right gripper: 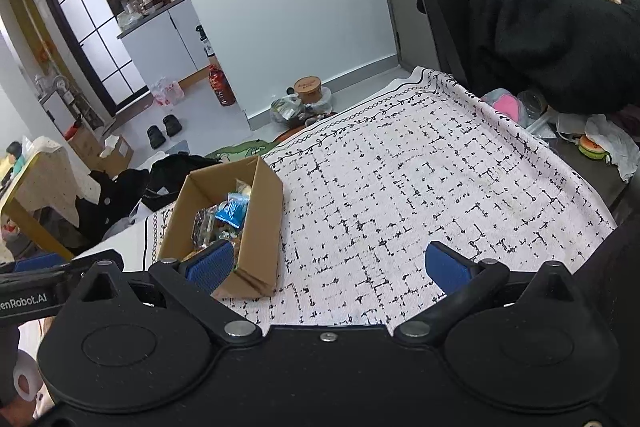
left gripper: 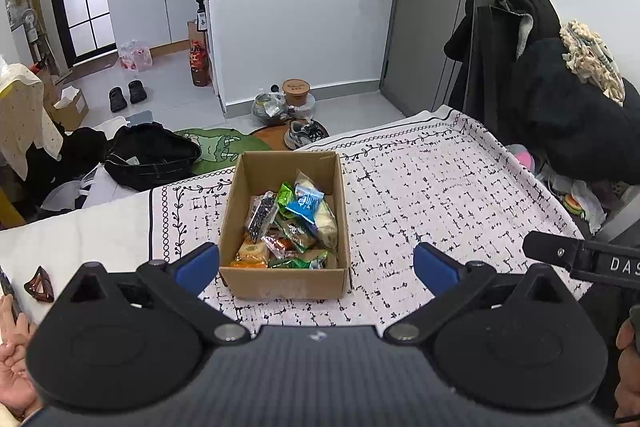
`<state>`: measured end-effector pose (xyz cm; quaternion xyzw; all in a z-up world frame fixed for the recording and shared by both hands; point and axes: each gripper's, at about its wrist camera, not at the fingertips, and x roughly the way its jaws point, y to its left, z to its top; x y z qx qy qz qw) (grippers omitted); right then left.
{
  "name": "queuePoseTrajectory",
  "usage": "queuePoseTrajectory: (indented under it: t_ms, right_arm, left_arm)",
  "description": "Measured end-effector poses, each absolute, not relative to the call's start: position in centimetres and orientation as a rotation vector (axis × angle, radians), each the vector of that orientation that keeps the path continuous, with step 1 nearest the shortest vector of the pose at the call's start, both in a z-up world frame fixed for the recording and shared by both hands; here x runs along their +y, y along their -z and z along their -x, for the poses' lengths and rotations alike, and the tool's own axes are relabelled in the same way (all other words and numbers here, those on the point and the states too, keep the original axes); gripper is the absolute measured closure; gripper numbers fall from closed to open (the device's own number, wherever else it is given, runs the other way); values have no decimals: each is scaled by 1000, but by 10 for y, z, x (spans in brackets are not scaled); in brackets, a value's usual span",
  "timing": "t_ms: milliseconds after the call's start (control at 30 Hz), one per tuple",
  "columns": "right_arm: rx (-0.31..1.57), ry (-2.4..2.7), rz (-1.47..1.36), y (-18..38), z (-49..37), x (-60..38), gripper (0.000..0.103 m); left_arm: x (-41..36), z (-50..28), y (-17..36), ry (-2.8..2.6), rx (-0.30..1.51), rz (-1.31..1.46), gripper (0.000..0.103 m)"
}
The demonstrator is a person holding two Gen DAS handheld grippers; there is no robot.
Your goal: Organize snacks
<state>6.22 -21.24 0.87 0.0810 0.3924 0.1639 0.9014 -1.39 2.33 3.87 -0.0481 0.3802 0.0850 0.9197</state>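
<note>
A brown cardboard box point(left gripper: 285, 283) sits on the patterned white cloth, holding several snack packets point(left gripper: 294, 223) in blue, green, orange and clear wrappers. My left gripper point(left gripper: 316, 267) is open, its blue pads spread on either side of the box's near wall, with nothing between them. In the right wrist view the same box point(right gripper: 260, 231) lies at the left, with the packets point(right gripper: 232, 213) showing inside. My right gripper point(right gripper: 330, 265) is open over bare cloth to the right of the box, its left pad just in front of the box's near corner.
The cloth-covered table point(left gripper: 440, 195) stretches right and back. A brown hair clip point(left gripper: 39, 285) lies at its left edge by a hand point(left gripper: 14, 367). Dark clothes point(left gripper: 560, 99) are piled at the right, with clothes, shoes and bags on the floor beyond.
</note>
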Motion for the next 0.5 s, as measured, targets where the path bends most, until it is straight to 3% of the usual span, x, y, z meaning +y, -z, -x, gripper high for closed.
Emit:
queuePoseTrajectory:
  t_ms: [500]
  right_arm:
    - [785,-312,-130,-5,-53,-203,0]
  left_arm:
    - [28,19,-26,-154,806,107,0]
